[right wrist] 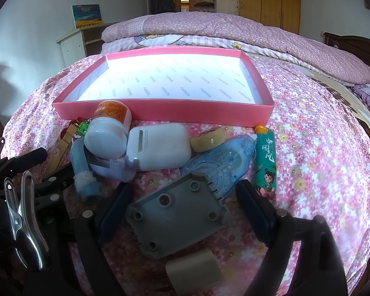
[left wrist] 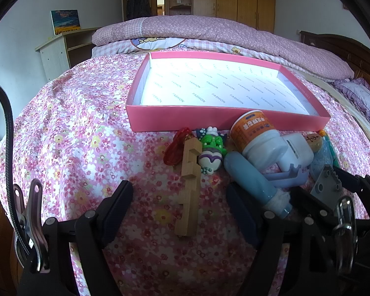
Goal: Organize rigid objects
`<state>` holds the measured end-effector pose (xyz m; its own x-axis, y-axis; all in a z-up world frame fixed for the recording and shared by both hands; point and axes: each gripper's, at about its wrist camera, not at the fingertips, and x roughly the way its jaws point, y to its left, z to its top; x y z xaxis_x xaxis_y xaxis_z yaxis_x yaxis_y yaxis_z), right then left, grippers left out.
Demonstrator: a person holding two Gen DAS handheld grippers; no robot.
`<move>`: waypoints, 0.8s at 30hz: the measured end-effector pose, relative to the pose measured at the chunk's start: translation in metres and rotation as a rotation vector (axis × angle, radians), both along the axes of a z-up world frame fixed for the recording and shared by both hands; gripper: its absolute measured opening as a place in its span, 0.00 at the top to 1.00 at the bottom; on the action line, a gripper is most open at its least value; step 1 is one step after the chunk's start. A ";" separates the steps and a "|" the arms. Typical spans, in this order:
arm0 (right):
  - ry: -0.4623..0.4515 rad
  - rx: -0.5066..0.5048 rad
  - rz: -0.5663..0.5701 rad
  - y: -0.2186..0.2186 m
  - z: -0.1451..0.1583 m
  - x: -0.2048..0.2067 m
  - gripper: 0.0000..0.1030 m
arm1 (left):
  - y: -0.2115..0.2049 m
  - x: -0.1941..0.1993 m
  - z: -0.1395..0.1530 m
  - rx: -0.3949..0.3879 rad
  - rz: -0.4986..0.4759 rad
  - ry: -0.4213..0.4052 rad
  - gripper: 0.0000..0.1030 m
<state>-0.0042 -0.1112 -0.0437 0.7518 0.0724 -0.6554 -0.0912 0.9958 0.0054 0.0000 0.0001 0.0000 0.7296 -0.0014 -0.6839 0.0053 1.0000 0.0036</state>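
An empty pink box (left wrist: 224, 119) (right wrist: 160, 109) lies on the floral bedspread. In front of it sits a pile: a wooden notched piece (left wrist: 190, 187), a green figurine (left wrist: 212, 150), an orange-labelled pill bottle (left wrist: 256, 138) (right wrist: 109, 129), a blue tube (left wrist: 252, 182), a white case (right wrist: 159, 146), a grey plastic plate (right wrist: 178, 215), a blue correction tape (right wrist: 224, 164) and a green lighter (right wrist: 265, 159). My left gripper (left wrist: 178, 201) is open around the wooden piece. My right gripper (right wrist: 183, 203) is open around the grey plate.
A folded pink quilt (left wrist: 209, 29) lies behind the box. A beige block (right wrist: 194, 272) sits below the grey plate. A round wooden piece (right wrist: 208, 139) lies by the correction tape. A bedside shelf (left wrist: 61, 49) stands at the left.
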 end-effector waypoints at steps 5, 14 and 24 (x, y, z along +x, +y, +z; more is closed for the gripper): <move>0.000 0.000 0.000 0.000 0.000 0.000 0.14 | 0.000 0.000 0.000 0.001 0.000 0.000 0.21; 0.009 0.003 -0.002 0.002 0.001 0.002 0.14 | 0.004 0.000 0.002 -0.001 -0.021 0.011 0.21; 0.045 0.048 0.038 -0.010 0.006 -0.007 0.14 | 0.004 0.000 0.003 0.004 -0.057 0.050 0.21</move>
